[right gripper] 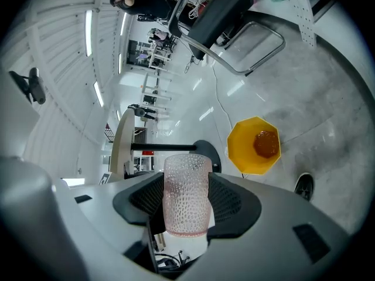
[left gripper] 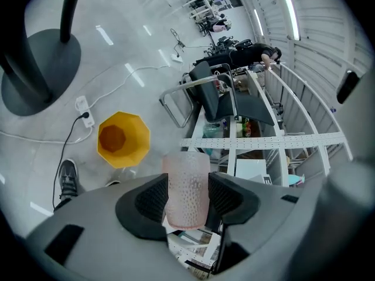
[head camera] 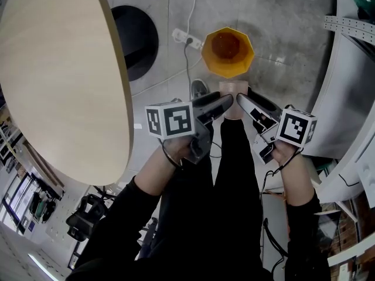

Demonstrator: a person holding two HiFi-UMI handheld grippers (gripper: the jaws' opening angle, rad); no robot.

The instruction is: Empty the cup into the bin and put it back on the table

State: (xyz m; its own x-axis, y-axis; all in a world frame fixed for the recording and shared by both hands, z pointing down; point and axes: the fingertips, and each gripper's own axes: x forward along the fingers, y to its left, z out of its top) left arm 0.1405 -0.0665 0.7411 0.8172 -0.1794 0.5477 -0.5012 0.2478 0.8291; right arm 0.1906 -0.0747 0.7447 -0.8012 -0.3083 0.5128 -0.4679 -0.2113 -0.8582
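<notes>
The left hand-held gripper [head camera: 224,102] and right hand-held gripper [head camera: 244,100] both clamp one pink dimpled cup [head camera: 233,88] over the floor, just short of the yellow bin [head camera: 227,51] and clear of the desk [head camera: 58,75] edge.

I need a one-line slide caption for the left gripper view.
The left gripper clamps a dimpled pink cup, with the yellow bin on the floor beyond.

the right gripper [right gripper: 187,208] has both dark ribbed jaws pressed against a dimpled, pale pink cup [right gripper: 187,186], held upright between them. past it, on the grey floor [right gripper: 304,98], stands a yellow eight-sided bin [right gripper: 241,151] with something brown inside. a shoe [right gripper: 303,186] shows near it, and the table [right gripper: 120,145] edge at left.
</notes>
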